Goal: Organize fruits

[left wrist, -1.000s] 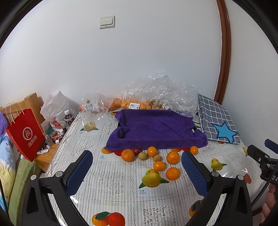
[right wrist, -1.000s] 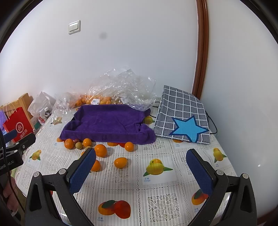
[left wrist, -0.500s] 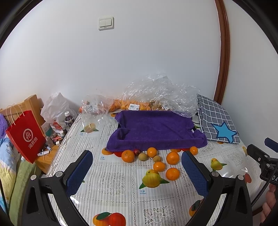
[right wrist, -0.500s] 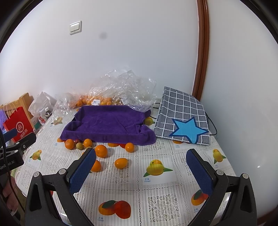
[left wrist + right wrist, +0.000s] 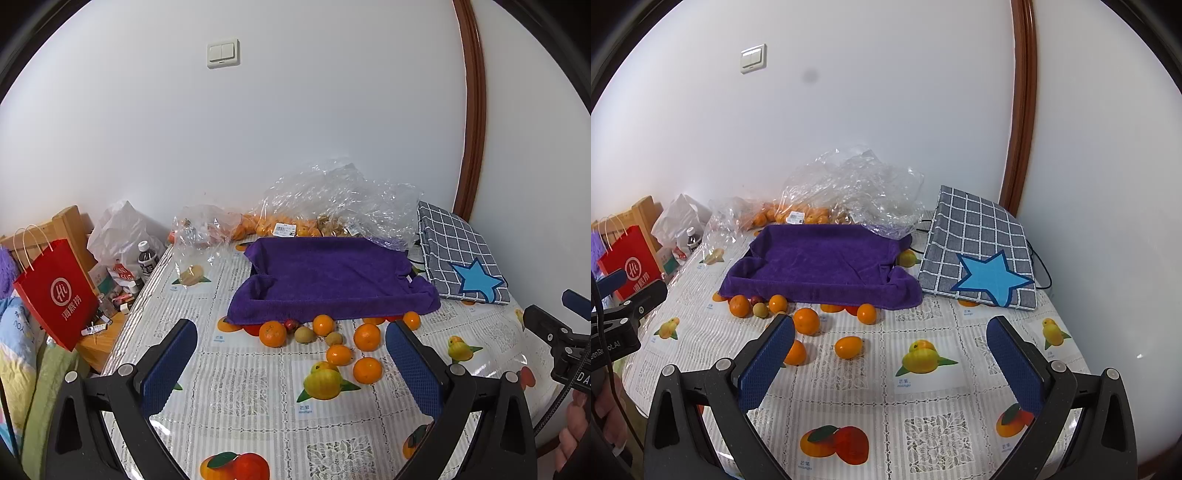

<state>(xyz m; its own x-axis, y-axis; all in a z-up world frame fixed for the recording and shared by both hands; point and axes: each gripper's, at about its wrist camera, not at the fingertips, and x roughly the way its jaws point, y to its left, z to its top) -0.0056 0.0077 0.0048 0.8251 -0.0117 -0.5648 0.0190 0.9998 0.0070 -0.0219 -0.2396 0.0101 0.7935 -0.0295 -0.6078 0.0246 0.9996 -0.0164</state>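
Several loose oranges [image 5: 272, 333] [image 5: 806, 321], small green-brown fruits [image 5: 304, 334] [image 5: 760, 309] and a dark red one [image 5: 291, 324] lie on the table in front of a purple towel-lined tray [image 5: 325, 280] [image 5: 820, 264]. My left gripper [image 5: 291, 365] is open and empty, held above the table short of the fruits. My right gripper [image 5: 890, 363] is open and empty, to the right of the fruits; one orange [image 5: 848, 347] lies between its fingers' line of sight. Each gripper shows at the edge of the other's view.
Clear plastic bags [image 5: 332, 199] [image 5: 857, 188] with more oranges lie behind the tray by the wall. A grey checked cushion with a blue star [image 5: 461, 258] [image 5: 982, 251] sits at right. A red paper bag [image 5: 55, 295], a bottle [image 5: 147, 258] and clutter stand off the table's left edge.
Both grippers have drifted very slightly; the scene sits a little lower in the views. No fruit has moved and both stay open.
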